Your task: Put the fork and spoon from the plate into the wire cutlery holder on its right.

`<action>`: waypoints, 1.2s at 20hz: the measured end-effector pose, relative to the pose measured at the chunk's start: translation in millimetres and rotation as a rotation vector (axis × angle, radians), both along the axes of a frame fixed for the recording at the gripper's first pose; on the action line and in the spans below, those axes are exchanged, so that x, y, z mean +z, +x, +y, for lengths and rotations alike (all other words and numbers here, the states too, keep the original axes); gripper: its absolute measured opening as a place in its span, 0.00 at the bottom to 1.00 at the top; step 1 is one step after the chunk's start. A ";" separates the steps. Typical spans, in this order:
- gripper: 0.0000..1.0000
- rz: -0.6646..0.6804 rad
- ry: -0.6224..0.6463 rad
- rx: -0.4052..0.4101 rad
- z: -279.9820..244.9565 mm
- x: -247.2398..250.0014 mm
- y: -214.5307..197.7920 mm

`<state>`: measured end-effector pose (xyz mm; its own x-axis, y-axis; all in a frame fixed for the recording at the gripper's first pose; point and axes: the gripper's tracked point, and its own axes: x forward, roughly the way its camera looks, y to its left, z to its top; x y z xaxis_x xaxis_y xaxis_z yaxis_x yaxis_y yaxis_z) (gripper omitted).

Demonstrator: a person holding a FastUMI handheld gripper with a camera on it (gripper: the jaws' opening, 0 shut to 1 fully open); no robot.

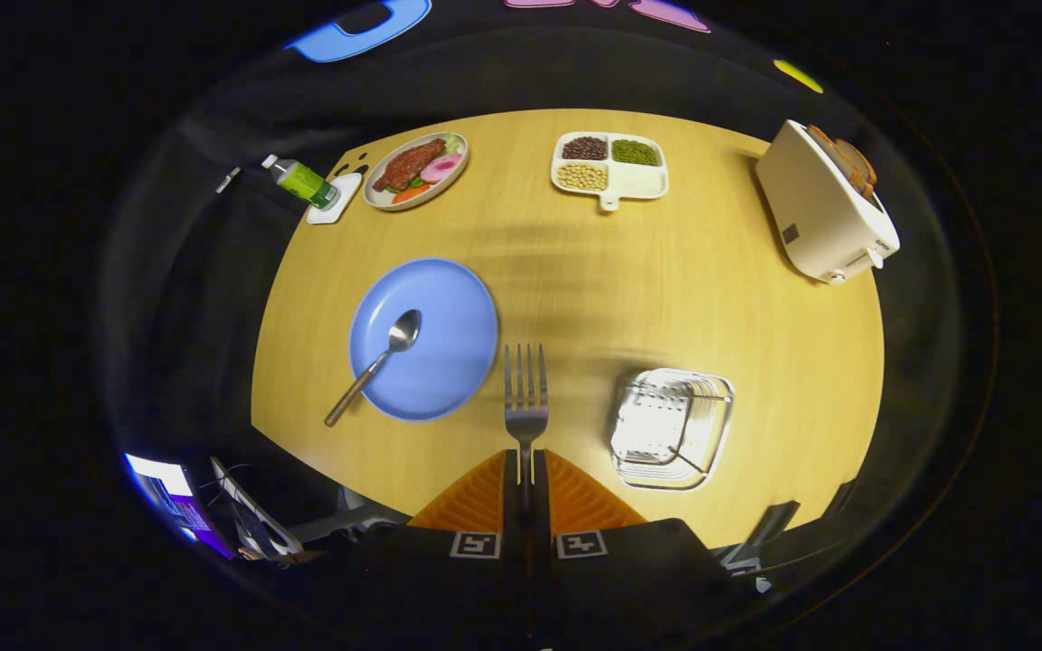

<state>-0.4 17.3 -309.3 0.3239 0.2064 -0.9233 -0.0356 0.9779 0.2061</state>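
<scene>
Above the counter's near edge, the claw grips the fork by its handle (tines forward), holder just right. Risk: tines snagging its wires. Spoon remains on the plate, handle overhanging.

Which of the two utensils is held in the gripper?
The fork, clamped by its handle in the gripper, tines forward. The spoon lies on the blue plate.

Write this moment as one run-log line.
gripper: shut on fork | spoon: on plate | holder: empty
</scene>
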 end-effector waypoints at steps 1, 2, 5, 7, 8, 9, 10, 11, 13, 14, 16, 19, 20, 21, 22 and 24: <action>0.08 0.015 -0.014 -0.007 -12.9 0.7 -5.2; 0.08 0.033 -0.027 -0.012 -24.5 0.1 -8.5; 0.08 0.101 -0.056 -0.016 -48.4 -8.6 -19.9; 0.08 0.149 -0.075 -0.003 -60.6 -16.5 -25.8; 0.08 0.171 -0.087 0.001 -66.4 -21.8 -27.7; 0.08 0.202 -0.102 0.007 -72.3 -30.1 -28.3; 0.08 0.237 -0.123 0.010 -80.1 -39.1 -29.5; 0.08 0.265 -0.138 0.015 -85.5 -45.7 -28.4; 0.08 0.314 -0.146 0.007 -88.3 -58.7 -22.2; 0.08 0.332 -0.137 0.001 -86.0 -63.4 -17.7; 0.07 0.348 -0.133 -0.011 -85.5 -68.7 -10.2; 0.08 0.366 -0.133 -0.028 -85.5 -76.6 -3.7; 0.09 0.364 -0.127 -0.033 -83.5 -77.2 -2.3; 0.09 0.357 -0.114 -0.036 -80.1 -77.3 -0.7; 0.12 0.343 -0.106 -0.034 -78.6 -76.4 2.2; 0.14 0.307 -0.098 -0.044 -77.8 -71.0 5.6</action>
